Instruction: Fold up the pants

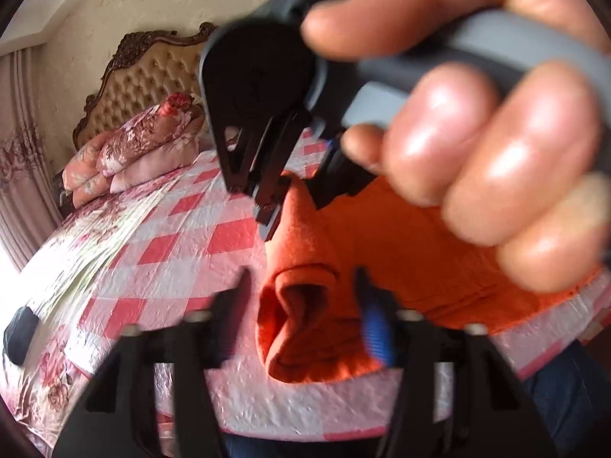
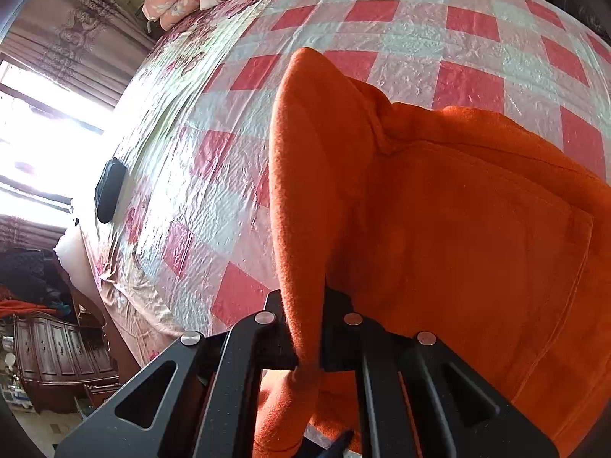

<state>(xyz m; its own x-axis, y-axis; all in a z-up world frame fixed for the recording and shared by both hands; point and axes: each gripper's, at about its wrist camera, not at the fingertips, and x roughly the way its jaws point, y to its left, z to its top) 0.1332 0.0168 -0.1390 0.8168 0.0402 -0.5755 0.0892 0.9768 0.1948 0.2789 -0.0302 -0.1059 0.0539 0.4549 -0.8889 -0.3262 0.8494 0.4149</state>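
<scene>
Pinching orange pants (image 2: 439,229) fold, right tongs (image 2: 305,328) raised; left tongs (image 1: 303,290) spread, straddling cuff

Orange pants (image 2: 458,229) at lower right; pink, red and white checked bedspread (image 2: 401,26) above; floral pink pillows (image 1: 137,149) and tan tufted headboard (image 1: 149,80) upper left; black grippers (image 2: 309,343), blue pad (image 1: 376,328).

Blown-out window (image 2: 34,141) glare at left; left-wrist view motion-blurred.
</scene>
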